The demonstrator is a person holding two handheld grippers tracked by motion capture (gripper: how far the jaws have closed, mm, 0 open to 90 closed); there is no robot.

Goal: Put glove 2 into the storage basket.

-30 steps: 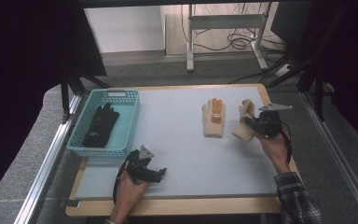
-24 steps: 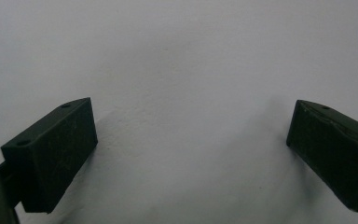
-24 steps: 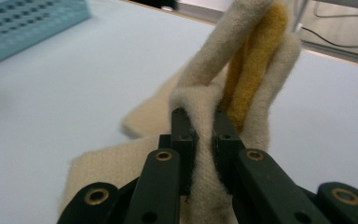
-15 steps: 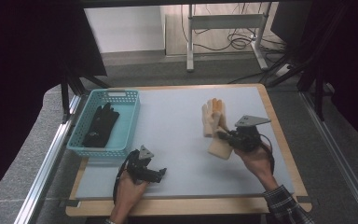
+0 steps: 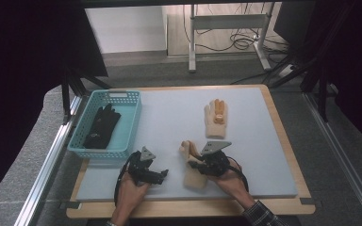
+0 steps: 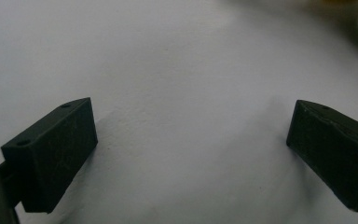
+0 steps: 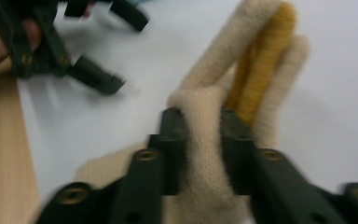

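A beige knit glove [image 5: 194,180] with yellow-orange fingers lies near the front of the pale mat [image 5: 169,113]. My right gripper [image 5: 192,165] has a fold of it between its jaws. In the right gripper view the glove [image 7: 261,70] bulges between the two pads of that gripper [image 7: 204,126]; the jaws have just been opening, and the fabric still touches both. A second beige glove [image 5: 215,117] lies flat farther back. My left gripper [image 5: 162,175] rests at the front left, open, with only bare mat between its jaws [image 6: 191,140]. It also appears in the right gripper view [image 7: 121,49].
A turquoise basket [image 5: 122,96] stands at the left of the mat with a black glove [image 5: 102,126] inside. The wooden table edge [image 5: 283,127] frames the mat. Metal rails run along both sides.
My right gripper has carried the beige glove from the far right of the mat down and left, to the front centre close to the left gripper. The left gripper stayed put.
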